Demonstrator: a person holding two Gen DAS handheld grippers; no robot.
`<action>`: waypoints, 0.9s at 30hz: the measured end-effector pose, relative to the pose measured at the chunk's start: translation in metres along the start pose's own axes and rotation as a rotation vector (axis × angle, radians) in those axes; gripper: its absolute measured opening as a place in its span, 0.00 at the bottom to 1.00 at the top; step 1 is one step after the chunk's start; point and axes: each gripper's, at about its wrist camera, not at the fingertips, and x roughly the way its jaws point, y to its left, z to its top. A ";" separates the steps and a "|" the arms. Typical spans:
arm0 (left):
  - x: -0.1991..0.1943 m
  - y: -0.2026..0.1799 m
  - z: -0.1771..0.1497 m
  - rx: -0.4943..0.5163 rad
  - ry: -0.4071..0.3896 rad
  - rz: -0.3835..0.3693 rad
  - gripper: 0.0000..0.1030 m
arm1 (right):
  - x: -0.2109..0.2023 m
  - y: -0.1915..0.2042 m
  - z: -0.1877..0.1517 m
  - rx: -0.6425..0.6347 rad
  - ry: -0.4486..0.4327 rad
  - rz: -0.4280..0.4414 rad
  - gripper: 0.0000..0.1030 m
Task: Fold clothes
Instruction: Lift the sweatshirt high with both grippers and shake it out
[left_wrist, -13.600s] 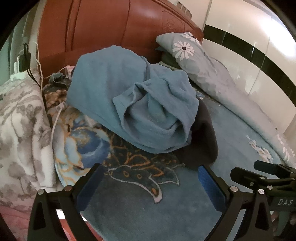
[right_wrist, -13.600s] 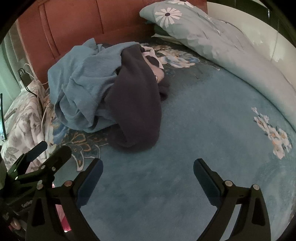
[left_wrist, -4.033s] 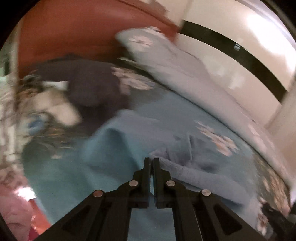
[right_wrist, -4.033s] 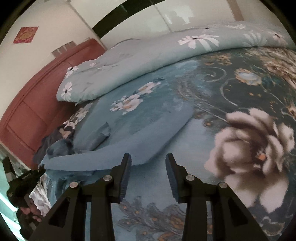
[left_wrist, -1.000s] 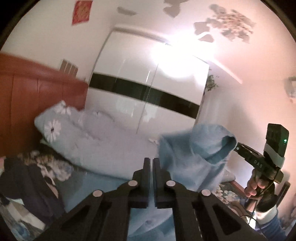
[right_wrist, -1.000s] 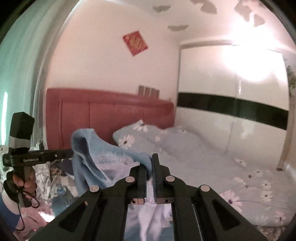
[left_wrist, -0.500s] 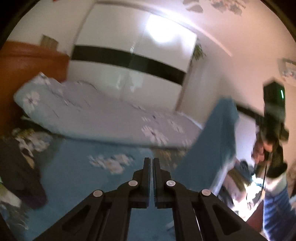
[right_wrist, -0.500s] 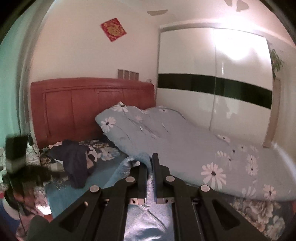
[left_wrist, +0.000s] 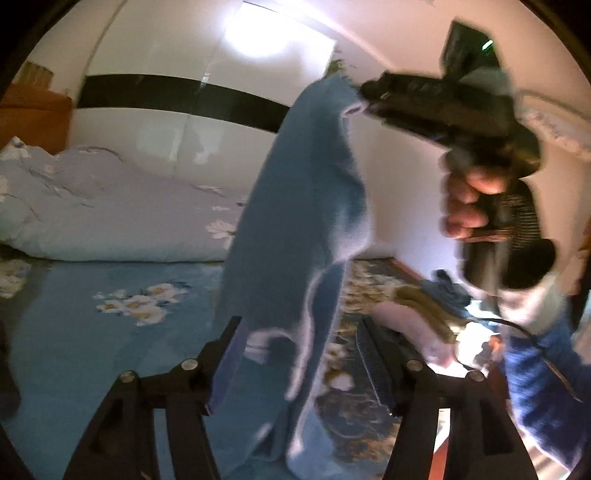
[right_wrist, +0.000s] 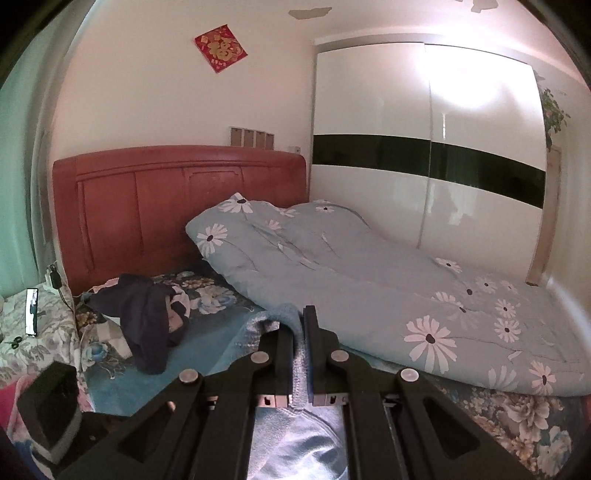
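Note:
A light blue garment hangs in a long drape from my right gripper, which a hand holds high in the left wrist view. In the right wrist view my right gripper is shut on a bunched edge of that garment, and the cloth drops away below the fingers. My left gripper is low, and its jaws are opening. The garment's lower part hangs between its fingers, and the pads do not press on it.
A dark garment lies crumpled near the red headboard. A daisy-print quilt is piled along the bed's far side by the white wardrobe. More clothes lie at the bed's edge under the right hand.
My left gripper went from shut to open and dropped lower, closer to the hanging garment. The right gripper kept its grip and tilted slightly down.

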 end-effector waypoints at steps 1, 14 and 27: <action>0.005 0.001 0.004 -0.004 0.008 0.043 0.64 | -0.001 0.002 0.000 0.000 -0.002 0.004 0.05; -0.057 0.010 0.037 -0.073 -0.123 0.288 0.04 | -0.052 0.018 0.008 -0.033 -0.069 -0.005 0.05; -0.196 -0.050 0.111 0.173 -0.345 0.437 0.05 | -0.153 0.041 0.020 -0.135 -0.216 0.039 0.05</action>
